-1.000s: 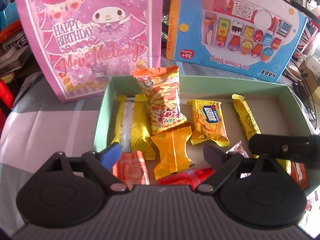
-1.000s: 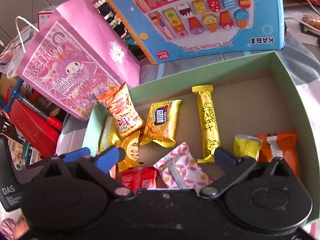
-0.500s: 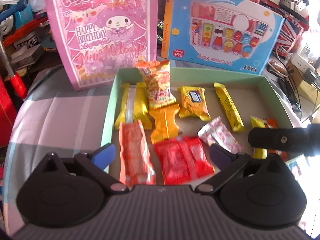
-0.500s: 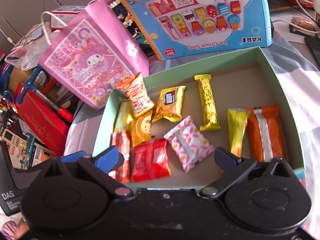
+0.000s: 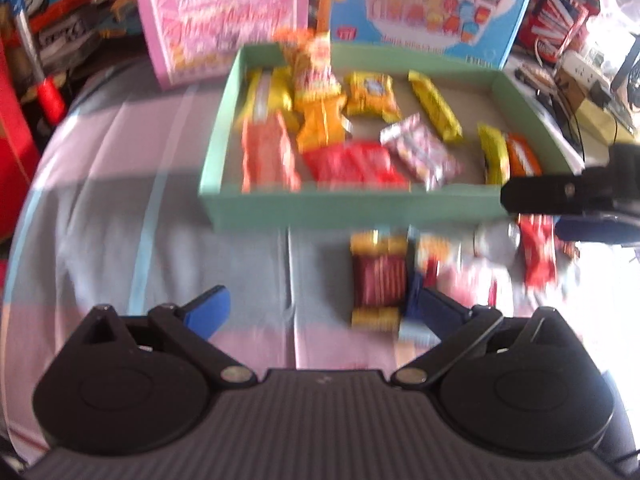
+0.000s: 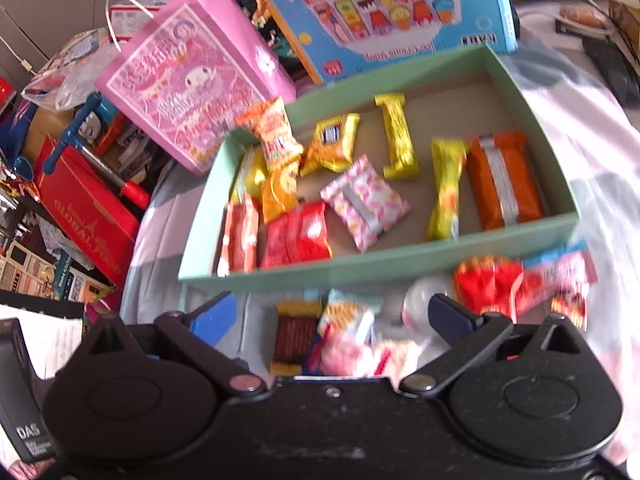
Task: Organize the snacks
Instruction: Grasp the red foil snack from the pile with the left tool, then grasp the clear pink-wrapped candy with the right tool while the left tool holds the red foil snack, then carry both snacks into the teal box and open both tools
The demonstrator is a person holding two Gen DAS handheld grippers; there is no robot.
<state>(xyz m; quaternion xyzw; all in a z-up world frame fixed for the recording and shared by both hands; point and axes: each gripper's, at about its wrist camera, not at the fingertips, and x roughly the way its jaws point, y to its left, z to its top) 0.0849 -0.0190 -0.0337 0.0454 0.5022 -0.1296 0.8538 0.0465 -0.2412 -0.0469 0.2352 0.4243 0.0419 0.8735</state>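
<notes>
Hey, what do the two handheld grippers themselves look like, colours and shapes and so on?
Both look alike. The left gripper has a ribbed dark grey body, two round black discs, black linkage bars with silver pivot pins, and blue-padded jaws. The right gripper has a smooth, scuffed black body with small screws and the same discs, bars and blue pads. No cables or sleeves show.

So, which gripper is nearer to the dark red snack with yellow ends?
Left. The left gripper has the dark red snack beside its right finger. The right gripper is also near it, more toward the loose pile.
</notes>
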